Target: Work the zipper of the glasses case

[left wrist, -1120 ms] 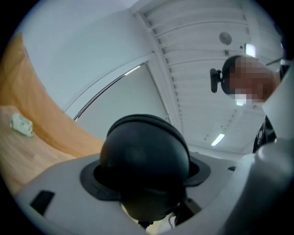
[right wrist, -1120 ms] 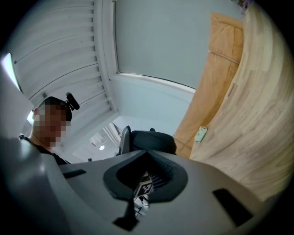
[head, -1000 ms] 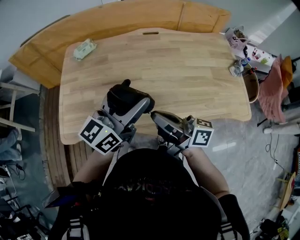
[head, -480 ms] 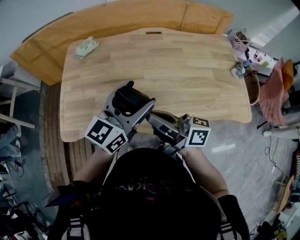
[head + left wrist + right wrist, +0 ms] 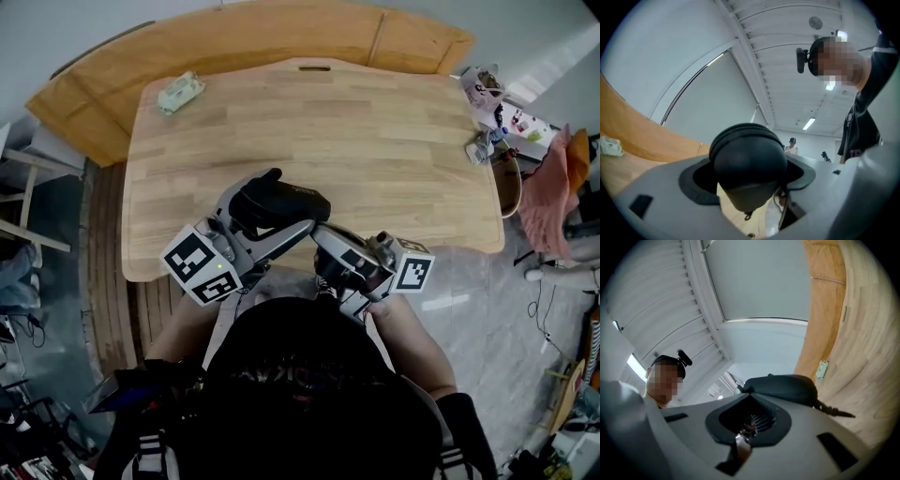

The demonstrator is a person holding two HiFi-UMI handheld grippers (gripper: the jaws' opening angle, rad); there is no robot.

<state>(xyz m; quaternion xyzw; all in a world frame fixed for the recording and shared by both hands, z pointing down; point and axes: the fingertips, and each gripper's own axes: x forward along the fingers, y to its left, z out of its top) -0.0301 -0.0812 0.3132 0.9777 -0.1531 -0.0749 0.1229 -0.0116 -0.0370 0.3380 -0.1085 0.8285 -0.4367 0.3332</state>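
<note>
The black glasses case [image 5: 278, 201] is held above the table's near edge, with my left gripper [image 5: 274, 231] shut on it. In the left gripper view the case [image 5: 750, 161] fills the gap between the jaws, and a small tab [image 5: 747, 216] hangs below it. My right gripper [image 5: 322, 236] meets the case's right end. In the right gripper view its jaws [image 5: 749, 422] are shut on a small metal zipper pull [image 5: 749, 426]. The case [image 5: 785, 387] lies just beyond, and a dark cord [image 5: 834, 412] trails from it.
The wooden table [image 5: 375, 131] has a green-white packet [image 5: 181, 92] at its far left corner. A curved wooden bench [image 5: 234, 37] runs behind it. Small clutter [image 5: 487, 112] and a pink cloth [image 5: 553, 178] sit off the right side. A grey floor lies below the near edge.
The case has turned in the left gripper and now points more to the right. Both grippers have shifted slightly rightward, and the right one stays at the case's end.
</note>
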